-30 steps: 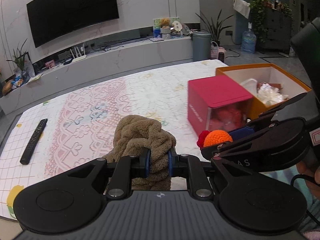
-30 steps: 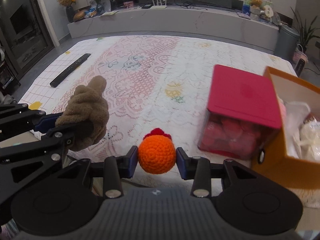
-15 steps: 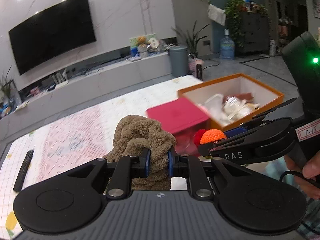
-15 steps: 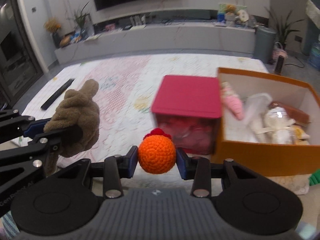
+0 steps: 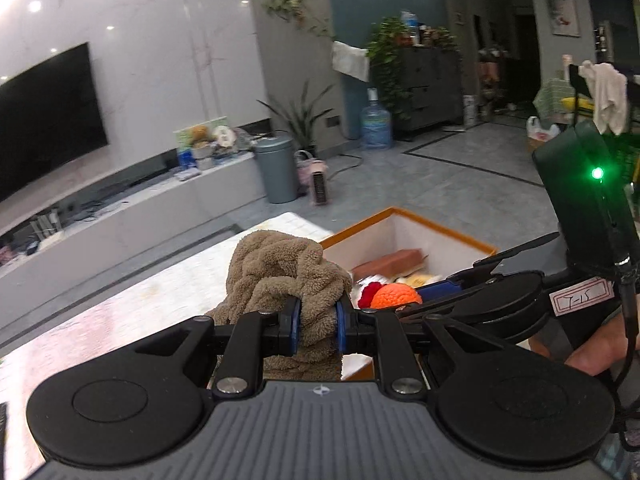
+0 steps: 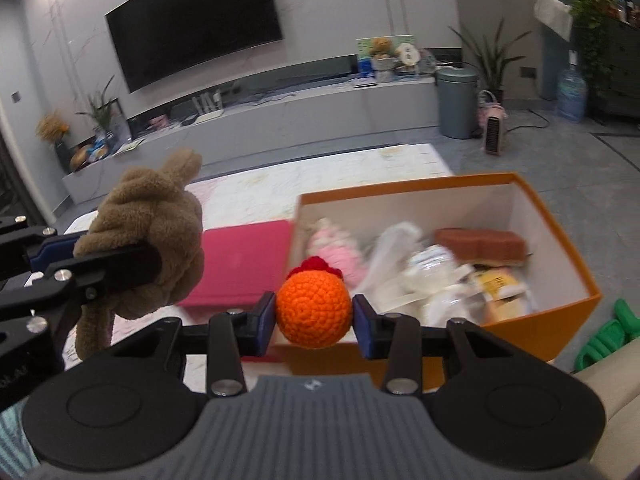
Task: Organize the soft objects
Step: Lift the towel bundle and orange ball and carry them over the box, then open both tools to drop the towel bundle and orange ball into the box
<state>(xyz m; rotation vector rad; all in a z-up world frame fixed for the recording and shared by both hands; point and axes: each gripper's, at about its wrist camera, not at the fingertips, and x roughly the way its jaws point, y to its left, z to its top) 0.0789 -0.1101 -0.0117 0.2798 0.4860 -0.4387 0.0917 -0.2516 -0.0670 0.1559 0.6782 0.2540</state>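
My left gripper (image 5: 317, 326) is shut on a knotted brown plush cloth (image 5: 280, 272), held in the air; it also shows in the right wrist view (image 6: 148, 232) at the left. My right gripper (image 6: 314, 322) is shut on an orange crocheted ball (image 6: 314, 312) with a red tuft, held just in front of the near wall of the orange box (image 6: 560, 216). The ball also shows in the left wrist view (image 5: 394, 296). The box holds a pink knitted toy (image 6: 340, 248), a brown sponge-like block (image 6: 480, 244) and white wrapped items.
A red lidded box (image 6: 240, 264) stands left of the orange box on the patterned tablecloth (image 6: 360, 168). A green object (image 6: 608, 336) lies right of the orange box. A TV wall, low bench and grey bin (image 6: 456, 104) are behind.
Both grippers have swung right and lifted with their loads. The orange box now lies directly ahead of the right gripper, and the red box has shifted to the left of the view.
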